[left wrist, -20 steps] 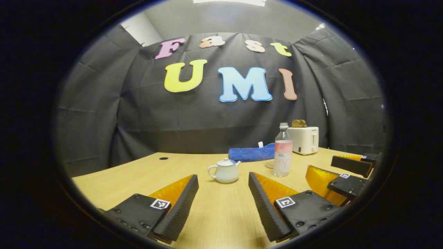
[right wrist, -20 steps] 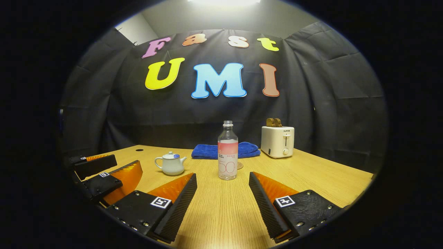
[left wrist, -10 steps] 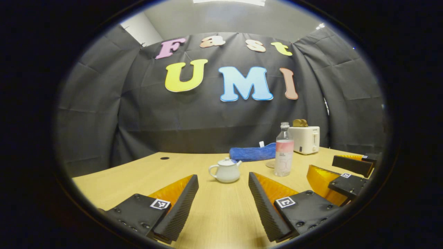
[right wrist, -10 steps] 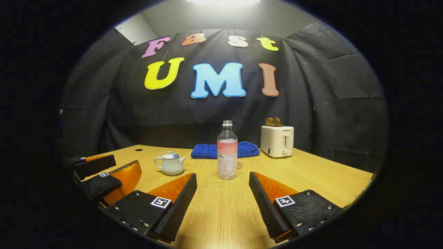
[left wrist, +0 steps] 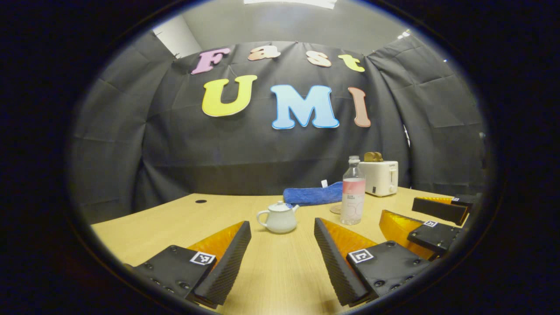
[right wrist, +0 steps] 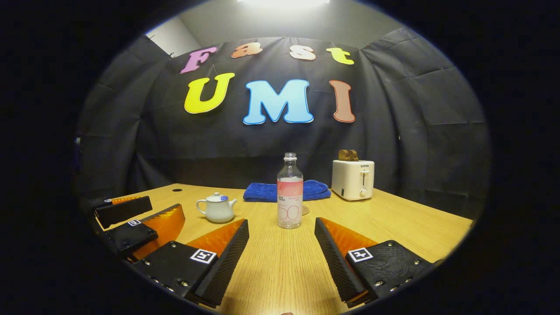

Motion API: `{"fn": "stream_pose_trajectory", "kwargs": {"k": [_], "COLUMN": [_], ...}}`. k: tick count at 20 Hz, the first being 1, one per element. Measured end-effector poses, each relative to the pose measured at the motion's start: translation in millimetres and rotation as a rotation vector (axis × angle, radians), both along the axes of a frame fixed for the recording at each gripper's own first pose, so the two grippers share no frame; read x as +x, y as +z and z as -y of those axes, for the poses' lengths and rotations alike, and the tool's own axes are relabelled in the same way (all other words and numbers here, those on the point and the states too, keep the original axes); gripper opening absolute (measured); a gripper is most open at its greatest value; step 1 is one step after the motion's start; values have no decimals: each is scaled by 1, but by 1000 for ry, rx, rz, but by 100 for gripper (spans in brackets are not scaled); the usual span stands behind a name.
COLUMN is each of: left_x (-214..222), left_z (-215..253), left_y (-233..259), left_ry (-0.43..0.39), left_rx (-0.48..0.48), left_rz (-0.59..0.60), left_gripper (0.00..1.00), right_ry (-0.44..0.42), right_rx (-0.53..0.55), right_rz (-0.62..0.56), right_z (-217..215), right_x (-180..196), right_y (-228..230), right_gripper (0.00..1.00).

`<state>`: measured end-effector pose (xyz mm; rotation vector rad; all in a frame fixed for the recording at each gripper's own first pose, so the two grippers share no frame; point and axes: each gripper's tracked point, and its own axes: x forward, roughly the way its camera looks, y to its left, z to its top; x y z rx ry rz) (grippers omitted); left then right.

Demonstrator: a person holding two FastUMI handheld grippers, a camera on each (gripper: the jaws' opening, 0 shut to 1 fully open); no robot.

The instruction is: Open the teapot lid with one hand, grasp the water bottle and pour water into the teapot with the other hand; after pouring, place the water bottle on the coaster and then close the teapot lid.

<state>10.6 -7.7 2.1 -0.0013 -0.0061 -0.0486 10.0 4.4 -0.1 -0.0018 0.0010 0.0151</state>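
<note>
Both jaws wide open, empty: left gripper [left wrist: 282,253] has swung slightly, teapot [left wrist: 278,217] w/ lid on now nearer dead ahead; right gripper [right wrist: 282,253] faces upright water bottle [right wrist: 289,191] on desk [right wrist: 393,223]; approach only beginning.

Glossy white teapot [left wrist: 278,218]; clear plastic bottle [right wrist: 289,191]; matt wood-grain table [right wrist: 393,223]; seemingly plush towel [right wrist: 286,190]

"50" on water bottle [right wrist: 289,192]
</note>
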Motion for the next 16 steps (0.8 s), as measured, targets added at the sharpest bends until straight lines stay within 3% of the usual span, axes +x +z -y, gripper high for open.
{"fn": "stream_pose_trajectory", "kwargs": {"k": [12,16], "left_x": [83,111], "left_z": [-6,-2], "left_y": [19,23], "left_ry": [-119,-170], "left_rx": [-55,-11], "left_rz": [-18,-21], "left_gripper": [96,96], "right_ry": [9,-4], "right_rx": [-38,-25], "right_rz": [8,-7], "right_z": [-18,-20], "right_x": [54,83], "right_y": [32,42], "right_gripper": [94,94]}}
